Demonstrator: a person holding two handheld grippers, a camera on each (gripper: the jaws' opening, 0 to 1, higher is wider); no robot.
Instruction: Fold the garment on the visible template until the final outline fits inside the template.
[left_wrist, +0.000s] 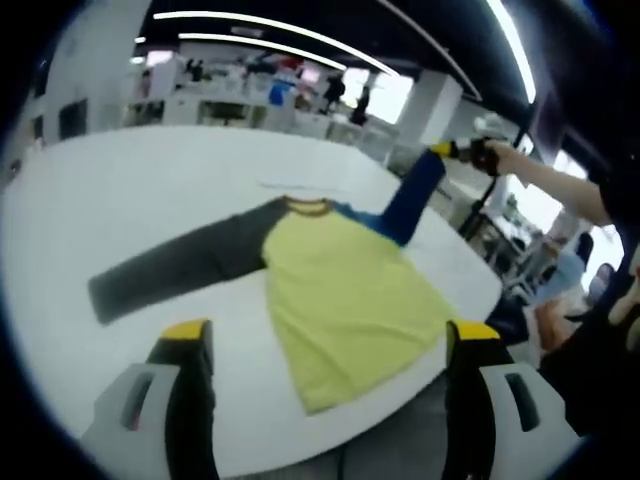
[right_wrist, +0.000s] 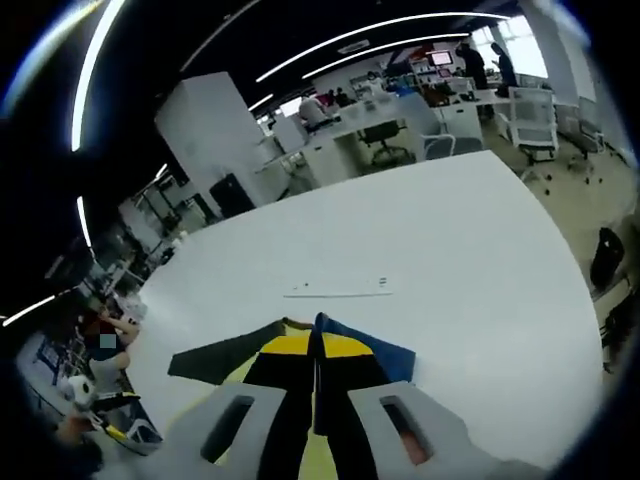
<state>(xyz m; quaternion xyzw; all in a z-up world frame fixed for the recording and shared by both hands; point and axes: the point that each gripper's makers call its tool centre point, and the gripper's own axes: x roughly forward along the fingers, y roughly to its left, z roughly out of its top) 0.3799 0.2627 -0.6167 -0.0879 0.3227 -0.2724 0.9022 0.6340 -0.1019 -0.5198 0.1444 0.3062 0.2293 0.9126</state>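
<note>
A long-sleeved shirt lies flat on the white table (left_wrist: 120, 190). Its body (left_wrist: 345, 290) is yellow, one sleeve is grey (left_wrist: 180, 265) and the other is blue (left_wrist: 415, 195). The blue sleeve is lifted off the table, its cuff pinched in my right gripper (left_wrist: 465, 150), which a person's hand holds up at the far right. In the right gripper view the right gripper (right_wrist: 316, 345) has its jaws pressed together on the blue sleeve (right_wrist: 385, 358), with the grey sleeve (right_wrist: 215, 360) spread beside it. My left gripper (left_wrist: 330, 335) hovers open above the shirt's hem.
A thin pale flat strip (right_wrist: 340, 290) lies on the table beyond the collar (left_wrist: 308, 207). The table's rounded near edge (left_wrist: 400, 400) runs just past the hem. Desks, chairs (right_wrist: 530, 110) and people stand in the office behind.
</note>
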